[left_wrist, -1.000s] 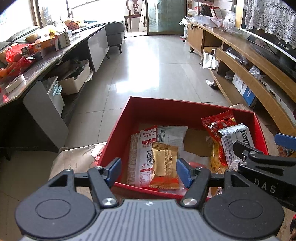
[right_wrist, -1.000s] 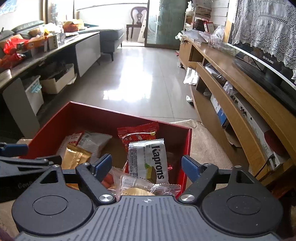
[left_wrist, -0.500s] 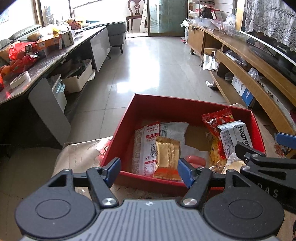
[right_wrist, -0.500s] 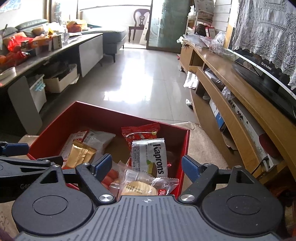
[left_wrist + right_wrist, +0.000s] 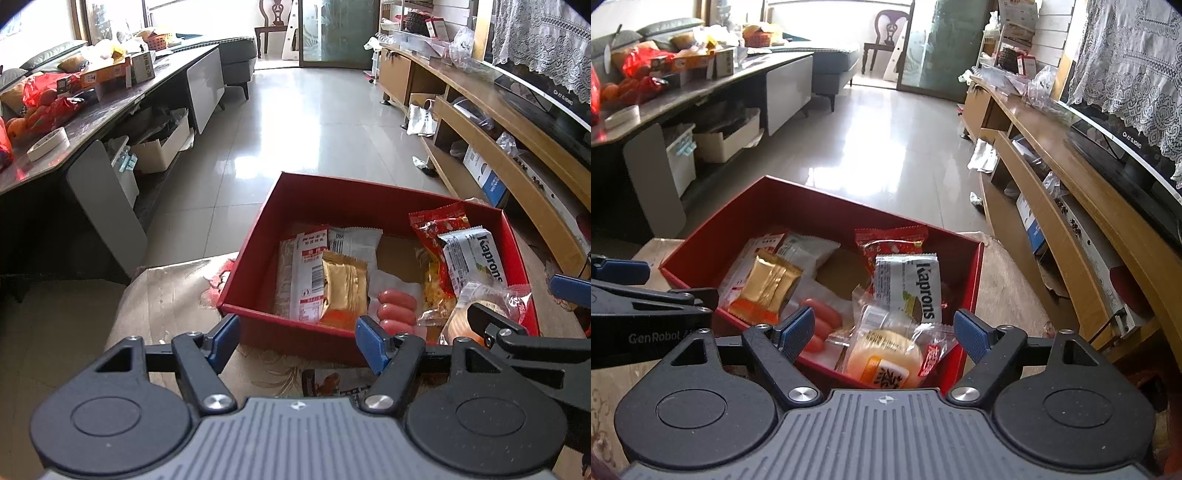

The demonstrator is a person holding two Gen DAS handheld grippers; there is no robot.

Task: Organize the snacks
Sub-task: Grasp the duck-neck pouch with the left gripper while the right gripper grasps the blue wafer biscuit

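Observation:
An open red box (image 5: 369, 195) sits on a patterned cloth and holds several snack packets. Among them are a gold packet (image 5: 343, 284), pink sausages (image 5: 395, 306), a white Kaprons packet (image 5: 472, 254) and a red packet (image 5: 436, 225). My left gripper (image 5: 295, 343) hangs open in front of the box's near wall, nothing between its fingers. My right gripper (image 5: 884, 328) stands open over the box's near right corner, above a round yellow cake (image 5: 886, 358) in clear wrap. It is clear of the Kaprons packet (image 5: 908, 284) and the gold packet (image 5: 768, 288).
The cloth (image 5: 177, 295) covers a low surface with a drop to the tiled floor (image 5: 314, 129) beyond. A dark cluttered table (image 5: 92, 110) runs along the left. A long wooden TV shelf (image 5: 498, 147) runs along the right.
Both grippers have drawn back from the box, which now looks farther off. The gold packet no longer lies between the left fingers, and the left jaws stand slightly wider.

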